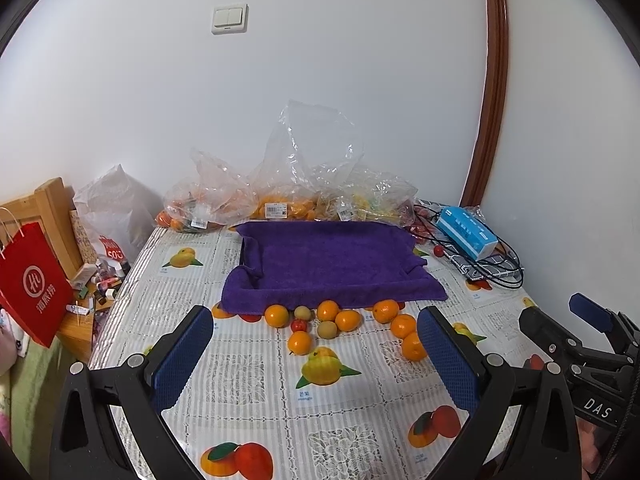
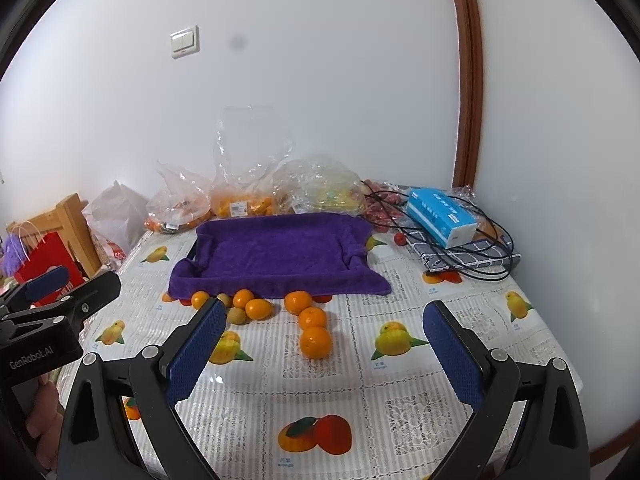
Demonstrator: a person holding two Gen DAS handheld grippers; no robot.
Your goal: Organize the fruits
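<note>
A tray lined with a purple towel (image 1: 332,264) (image 2: 276,252) sits mid-table with nothing inside. Along its front edge lie several loose oranges (image 1: 277,315) (image 2: 315,342), two greenish-brown fruits (image 1: 327,329) (image 2: 236,315) and a small red fruit (image 1: 298,325). My left gripper (image 1: 316,322) hovers open above the tablecloth, short of the fruit. My right gripper (image 2: 322,318) is open too, with the nearest orange lying between its blue pads (image 2: 452,354) but farther away. Each gripper shows at the other view's edge.
Clear plastic bags of fruit (image 1: 280,196) (image 2: 240,196) line the wall behind the tray. A blue tissue box (image 1: 466,232) (image 2: 440,210), black cables and a checked cloth occupy the back right. A red paper bag (image 1: 30,280) and wooden furniture stand off the table's left edge.
</note>
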